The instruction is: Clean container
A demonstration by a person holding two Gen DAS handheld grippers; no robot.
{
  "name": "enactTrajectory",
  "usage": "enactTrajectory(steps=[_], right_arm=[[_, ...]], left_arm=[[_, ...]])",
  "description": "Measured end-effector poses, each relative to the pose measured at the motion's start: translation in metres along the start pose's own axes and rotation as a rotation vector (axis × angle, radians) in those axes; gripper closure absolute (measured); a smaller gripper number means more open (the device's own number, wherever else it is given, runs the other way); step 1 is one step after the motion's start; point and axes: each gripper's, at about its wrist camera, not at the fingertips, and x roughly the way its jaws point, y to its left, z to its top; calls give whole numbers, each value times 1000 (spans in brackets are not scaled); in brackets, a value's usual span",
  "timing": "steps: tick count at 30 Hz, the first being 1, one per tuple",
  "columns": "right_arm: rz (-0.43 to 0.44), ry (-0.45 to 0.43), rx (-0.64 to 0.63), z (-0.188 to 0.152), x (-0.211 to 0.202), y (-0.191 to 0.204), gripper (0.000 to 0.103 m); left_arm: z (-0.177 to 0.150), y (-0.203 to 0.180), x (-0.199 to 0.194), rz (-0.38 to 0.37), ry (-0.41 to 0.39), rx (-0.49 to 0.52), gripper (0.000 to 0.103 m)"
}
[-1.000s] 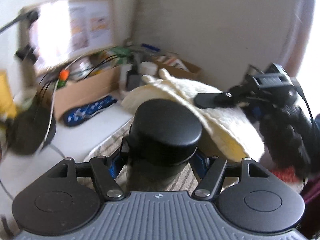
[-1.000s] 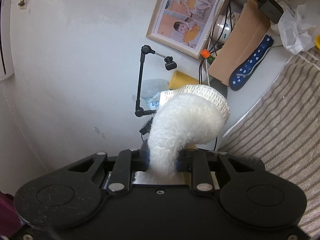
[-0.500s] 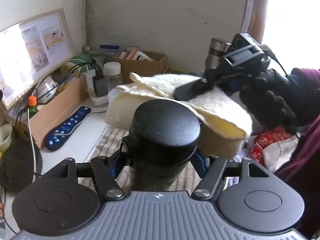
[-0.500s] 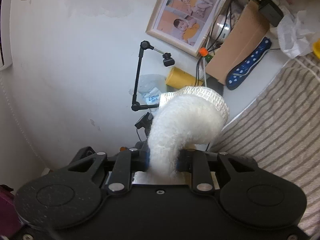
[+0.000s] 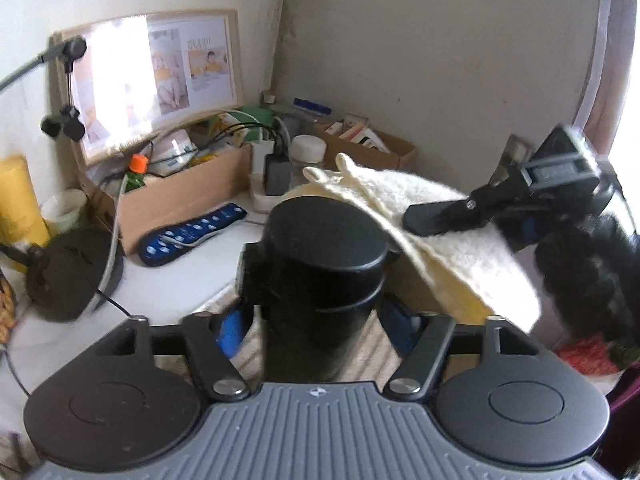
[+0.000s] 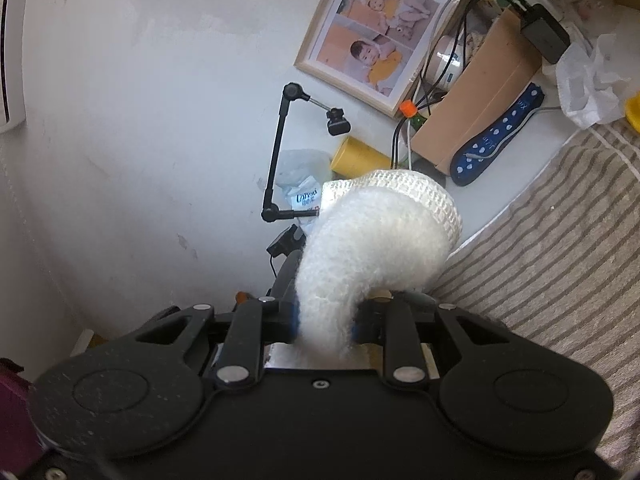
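Note:
A black cylindrical container (image 5: 320, 232) with a black lid stands upright between the fingers of my left gripper (image 5: 320, 280). Its jaws are closing, and the blue pads (image 5: 232, 328) press on the container's sides. A fluffy white cloth (image 5: 440, 248) lies against the right edge of the lid and sags to the right. In the left wrist view my right gripper (image 5: 440, 216) comes in from the right, pinching that cloth, with a dark-gloved hand (image 5: 592, 272) behind it. The right wrist view shows the right gripper (image 6: 324, 320) shut on the cloth (image 6: 372, 248), which curls up and over to the right.
A striped mat (image 6: 540, 280) covers the table below. At the back stand a cardboard box (image 5: 180, 196) full of cables and bottles, a blue power strip (image 5: 192, 234), a framed picture (image 5: 160, 80), a black round stand base (image 5: 68, 276) and a yellow cup (image 6: 356, 156).
The left wrist view swung right, then back to the left. The cloth and the right gripper stay at the lid's right side. The right wrist view has hardly shifted.

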Motion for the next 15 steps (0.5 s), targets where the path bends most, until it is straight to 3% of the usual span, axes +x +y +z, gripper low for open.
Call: enactTrajectory(steps=[6, 11, 15], right_arm=[[25, -20, -35, 4, -7, 9, 81], [107, -75, -43, 12, -12, 18, 81], [122, -47, -59, 18, -4, 19, 81]], left_arm=[[-3, 2, -2, -44, -13, 25, 40], [-12, 4, -8, -82, -41, 57, 40], [-15, 6, -10, -90, -48, 57, 40]])
